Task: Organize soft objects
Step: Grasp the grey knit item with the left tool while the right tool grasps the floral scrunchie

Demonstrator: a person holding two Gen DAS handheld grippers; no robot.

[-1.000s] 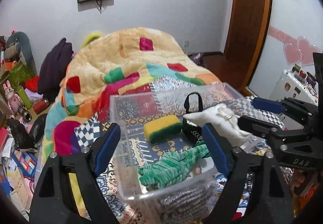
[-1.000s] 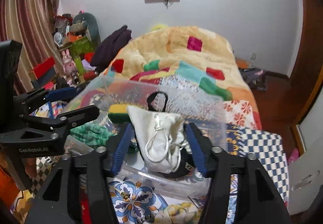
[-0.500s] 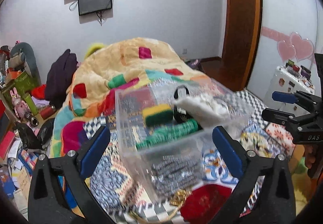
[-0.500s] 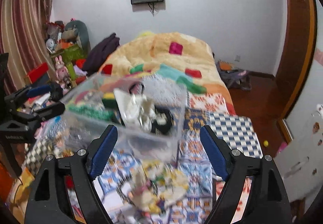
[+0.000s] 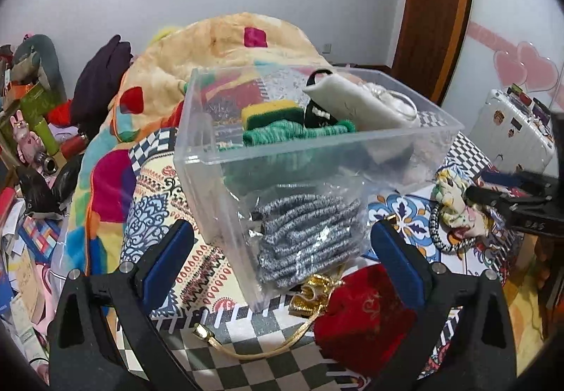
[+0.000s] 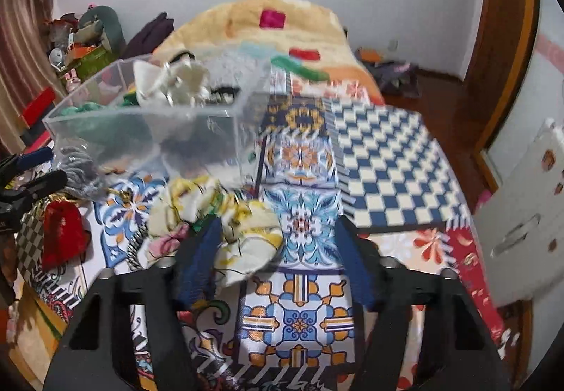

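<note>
Straight ahead of the left claw (image 5: 282, 264) sits the clear plastic bin (image 5: 405, 158), resting on the patterned bedspread (image 5: 165, 186). Its fingers are spread wide with nothing between them, and the bin's near corner sits just past the tips. Inside the bin, piled toward the far side from that claw: a yellow and green sponge (image 5: 273, 112), a green knit glove (image 5: 296, 135), a white drawstring pouch (image 5: 359, 100) leaning over a black thing I can't make out. Against the bin's near wall, a bag of grey and white cords (image 5: 306, 236).

Just short of the left claw, right of center, a red velvet pouch (image 5: 359, 317) lies on the bedspread with a gold cord (image 5: 268, 348) trailing off it toward the left finger.

The right claw (image 6: 278, 260) is also wide open and holding nothing. A yellow floral scrunchie (image 6: 243, 236) lies on the bedspread between its fingers, closer to the left finger, though I can't tell if it touches. The bin is ahead and to the left of that claw. A blue checkered cloth (image 6: 387, 162) spreads out ahead to its right, and an orange patchwork quilt (image 6: 243, 24) is heaped beyond everything.
</note>
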